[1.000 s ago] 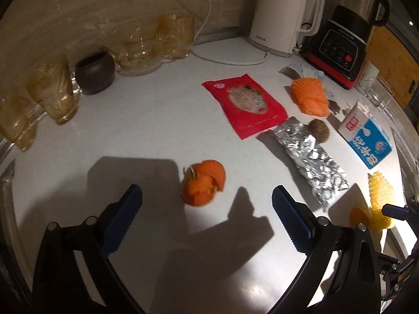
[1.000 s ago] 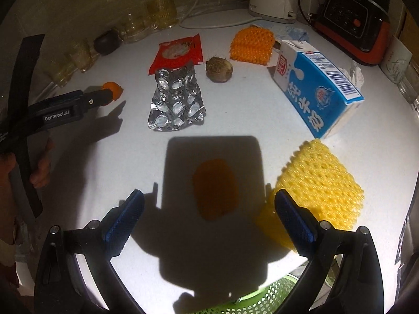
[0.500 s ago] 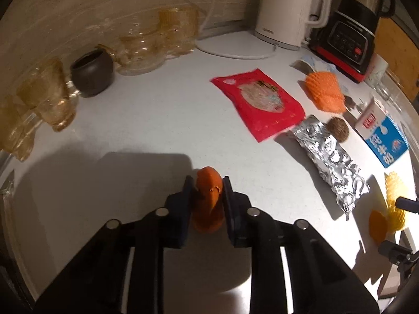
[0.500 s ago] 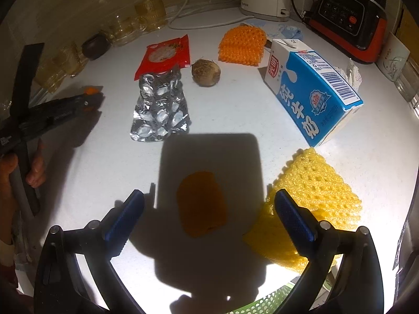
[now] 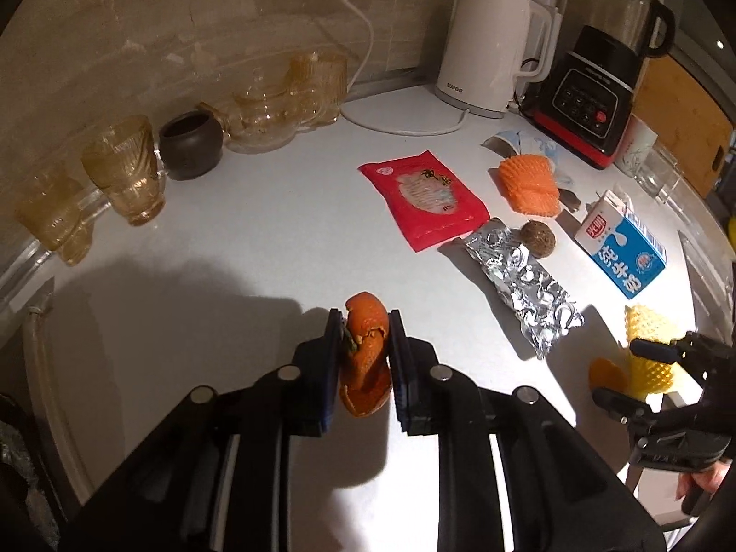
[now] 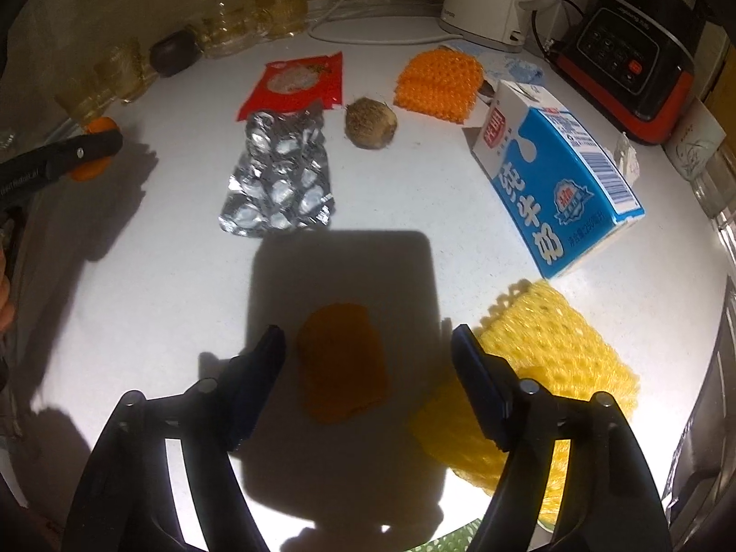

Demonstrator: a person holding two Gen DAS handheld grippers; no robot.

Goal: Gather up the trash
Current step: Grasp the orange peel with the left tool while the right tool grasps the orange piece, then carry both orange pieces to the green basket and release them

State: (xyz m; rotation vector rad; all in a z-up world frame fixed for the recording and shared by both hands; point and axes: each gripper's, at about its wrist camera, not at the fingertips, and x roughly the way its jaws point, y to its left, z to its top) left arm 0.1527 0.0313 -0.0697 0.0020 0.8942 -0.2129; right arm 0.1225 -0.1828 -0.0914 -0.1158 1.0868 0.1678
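Left gripper [image 5: 365, 356]: clenched on the curled orange peel [image 5: 365, 354], one pad on each side; the peel hangs between the pads and looks clear of the white countertop [image 5: 257, 248], its shadow apart beneath it.
Right gripper [image 6: 368, 354]: not yet gripping; jaws have just been closing, with the flat orange peel piece [image 6: 342, 361] lying between them on the countertop and neither pad pressing on it.
Yellow foam fruit net [image 6: 547, 359]: just beside the right-hand finger, partly under it; risk of being caught along with the peel piece.
Step in hand: pick-up of two peel scraps at once, left one secured, right one bracketed only.
Remaining trash on countertop: foil blister sheet [image 6: 280, 179], red snack wrapper [image 6: 294, 83], brown round husk [image 6: 370, 124], orange foam net [image 6: 439, 80], blue-and-white milk carton [image 6: 556, 179]; all well apart from both grippers.
Not trash, judged: amber glasses [image 5: 124, 170], dark small pot [image 5: 191, 145], white kettle [image 5: 490, 50], blender base [image 5: 586, 101] along the back.
Bin: green mesh rim [image 6: 455, 538] shows at the bottom edge of the right wrist view, probably the basket; the rest of it is hidden.
Next move, left: carry the peel to the bin, then release.
Next move, right: finish closing low enough to pinch the thin, flat piece, which may slide instead of lifting; keep clear of the yellow net.
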